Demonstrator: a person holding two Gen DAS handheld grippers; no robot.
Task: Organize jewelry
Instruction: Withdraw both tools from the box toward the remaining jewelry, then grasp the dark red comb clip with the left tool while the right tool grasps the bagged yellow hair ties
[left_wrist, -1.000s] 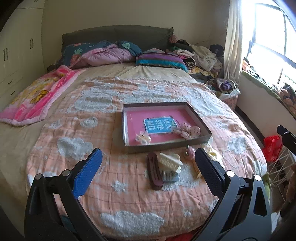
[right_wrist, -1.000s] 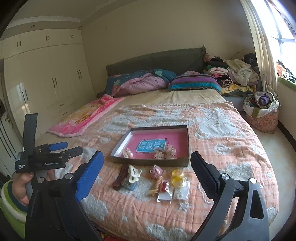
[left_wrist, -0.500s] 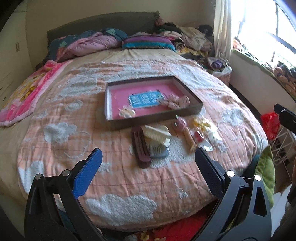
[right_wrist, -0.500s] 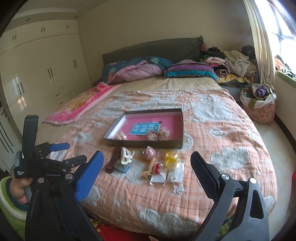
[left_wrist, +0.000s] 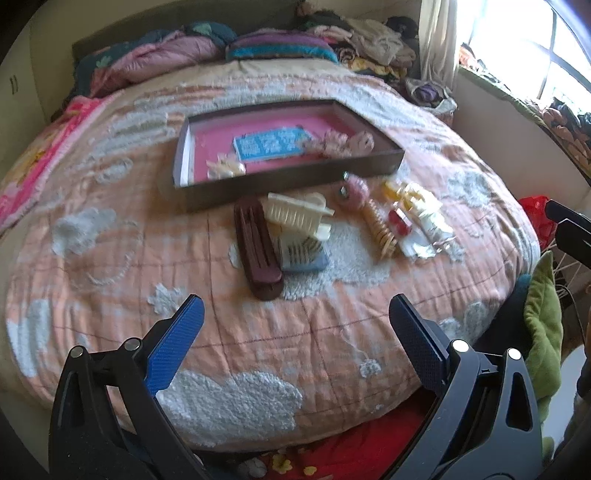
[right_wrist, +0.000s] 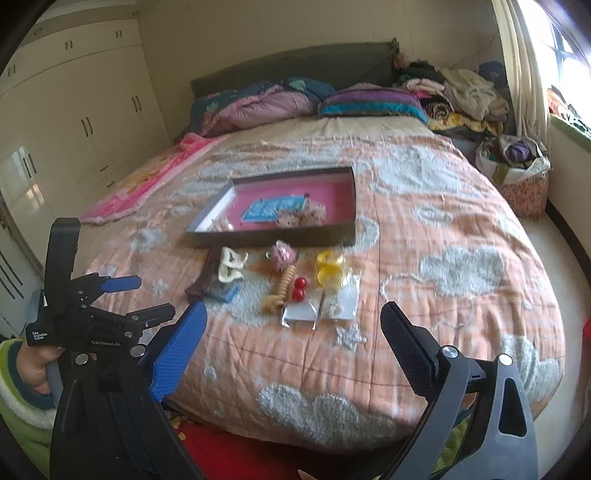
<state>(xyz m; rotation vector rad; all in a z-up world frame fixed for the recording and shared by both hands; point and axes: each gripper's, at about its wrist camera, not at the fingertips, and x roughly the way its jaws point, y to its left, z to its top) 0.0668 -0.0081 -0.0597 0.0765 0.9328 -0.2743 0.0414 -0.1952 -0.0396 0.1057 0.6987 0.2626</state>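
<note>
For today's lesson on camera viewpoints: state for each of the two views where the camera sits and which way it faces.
Left wrist: on the left gripper, facing forward and down at the bed; own open fingers show, plus an edge of the right gripper.
Right wrist: on the right gripper, facing the bed and headboard; own open fingers, the left gripper and a hand show.
Shared: the tray and hair accessories before it.

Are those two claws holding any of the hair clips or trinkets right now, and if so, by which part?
Nothing is held. The left claw and right claw are both open and empty, above the near edge of the bed, short of the clips.
</note>
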